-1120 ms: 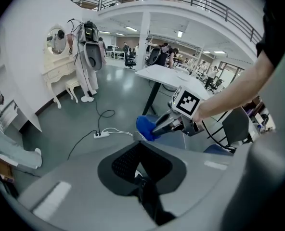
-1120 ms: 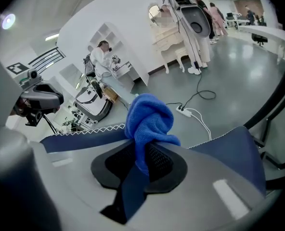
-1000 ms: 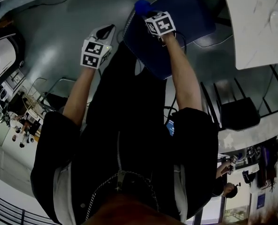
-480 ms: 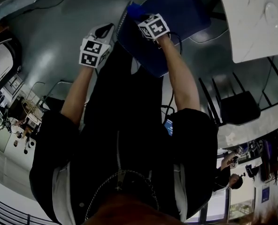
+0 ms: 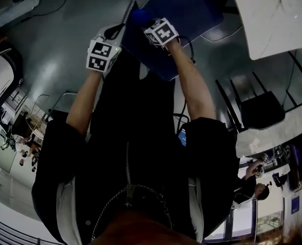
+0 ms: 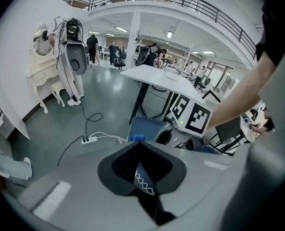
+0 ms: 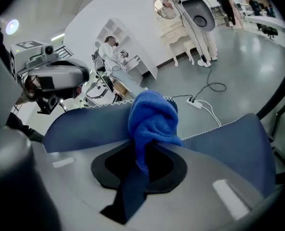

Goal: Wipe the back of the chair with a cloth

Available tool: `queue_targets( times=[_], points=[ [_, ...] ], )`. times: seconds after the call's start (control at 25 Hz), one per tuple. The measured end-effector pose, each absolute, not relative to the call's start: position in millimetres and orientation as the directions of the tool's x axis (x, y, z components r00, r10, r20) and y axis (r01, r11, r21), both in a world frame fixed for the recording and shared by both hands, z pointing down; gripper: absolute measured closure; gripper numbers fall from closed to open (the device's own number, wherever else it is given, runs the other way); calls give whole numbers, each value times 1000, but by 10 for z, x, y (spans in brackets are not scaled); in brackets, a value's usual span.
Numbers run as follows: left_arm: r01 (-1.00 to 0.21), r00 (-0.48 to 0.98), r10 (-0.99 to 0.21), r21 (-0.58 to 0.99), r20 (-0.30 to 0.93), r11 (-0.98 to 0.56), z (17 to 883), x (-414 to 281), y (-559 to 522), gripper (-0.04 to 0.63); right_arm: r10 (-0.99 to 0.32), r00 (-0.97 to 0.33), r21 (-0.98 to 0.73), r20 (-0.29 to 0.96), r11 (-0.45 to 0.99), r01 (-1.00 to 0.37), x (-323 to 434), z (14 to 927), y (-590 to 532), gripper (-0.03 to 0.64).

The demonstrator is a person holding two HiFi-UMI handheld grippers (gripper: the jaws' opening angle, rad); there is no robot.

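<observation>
The blue chair [image 5: 192, 14] stands below me, its back edged with white zigzag stitching. In the head view my right gripper [image 5: 150, 25] is at the back's top edge, shut on a bunched blue cloth [image 5: 137, 16]. In the right gripper view the cloth [image 7: 154, 117] bulges out of the gripper [image 7: 145, 162] and lies against the chair back [image 7: 80, 129]. My left gripper [image 5: 114, 33] meets the chair's left edge. In its own view the left gripper [image 6: 143, 179] is shut on a strip of the stitched chair edge [image 6: 145, 183].
A white table [image 5: 273, 14] stands right of the chair, with a dark chair frame [image 5: 260, 116] beside it. A power strip with cables [image 6: 87, 139] lies on the grey floor. A white dressing table [image 6: 46, 76] stands against the far wall. People stand in the distance.
My right gripper has slid left along the chair back's top edge with the cloth. The chair's left edge has come in against my left gripper, which has barely moved.
</observation>
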State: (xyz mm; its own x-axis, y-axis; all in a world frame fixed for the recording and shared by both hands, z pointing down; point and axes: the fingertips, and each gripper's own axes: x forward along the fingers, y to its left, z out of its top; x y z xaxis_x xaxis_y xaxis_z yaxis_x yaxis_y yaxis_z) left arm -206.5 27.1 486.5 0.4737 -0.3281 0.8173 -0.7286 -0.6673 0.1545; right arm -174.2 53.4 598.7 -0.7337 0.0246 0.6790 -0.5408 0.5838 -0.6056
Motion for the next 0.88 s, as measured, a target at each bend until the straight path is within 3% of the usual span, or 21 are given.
queue_targets(
  times=[0.88],
  points=[
    [-688, 497, -297, 162, 816, -707, 4856, -1738, 251, 586, 171, -722, -667, 670, 564, -486, -1254, 6114, 1210, 557]
  ],
)
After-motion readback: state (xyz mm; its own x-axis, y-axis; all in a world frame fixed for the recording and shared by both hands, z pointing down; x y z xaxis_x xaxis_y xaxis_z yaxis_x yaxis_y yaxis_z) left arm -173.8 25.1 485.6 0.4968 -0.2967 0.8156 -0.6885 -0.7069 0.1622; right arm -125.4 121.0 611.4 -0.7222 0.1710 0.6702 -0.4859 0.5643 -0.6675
